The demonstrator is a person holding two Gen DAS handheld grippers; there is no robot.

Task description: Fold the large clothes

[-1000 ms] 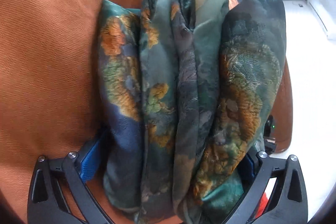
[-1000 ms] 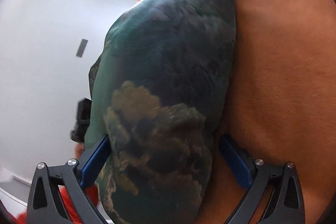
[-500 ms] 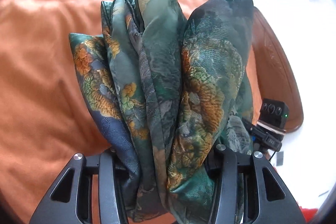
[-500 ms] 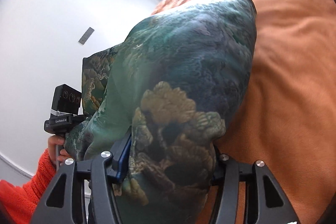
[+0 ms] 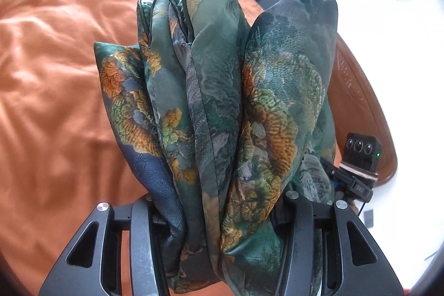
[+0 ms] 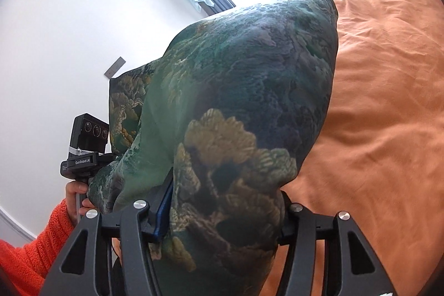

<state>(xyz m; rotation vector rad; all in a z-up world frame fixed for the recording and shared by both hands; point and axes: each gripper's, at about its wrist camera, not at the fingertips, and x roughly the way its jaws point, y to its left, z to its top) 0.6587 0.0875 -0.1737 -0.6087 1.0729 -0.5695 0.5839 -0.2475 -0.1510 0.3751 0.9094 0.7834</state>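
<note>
The left gripper's (image 5: 219,215) fingertips are pretty much buried under the folded garment (image 5: 222,107), whose bottom is cut off.

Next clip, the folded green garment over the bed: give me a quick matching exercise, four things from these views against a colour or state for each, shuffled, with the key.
Things:
1. folded garment
2. bedspread
3. sleeve
4. left hand-held gripper

Colour or state:
A. bright red-orange knit
B. plain orange, wrinkled
C. dark green with gold and rust patches
D. black, clamped on the cloth bundle

Pairs: 1-C, 2-B, 3-A, 4-D
</note>
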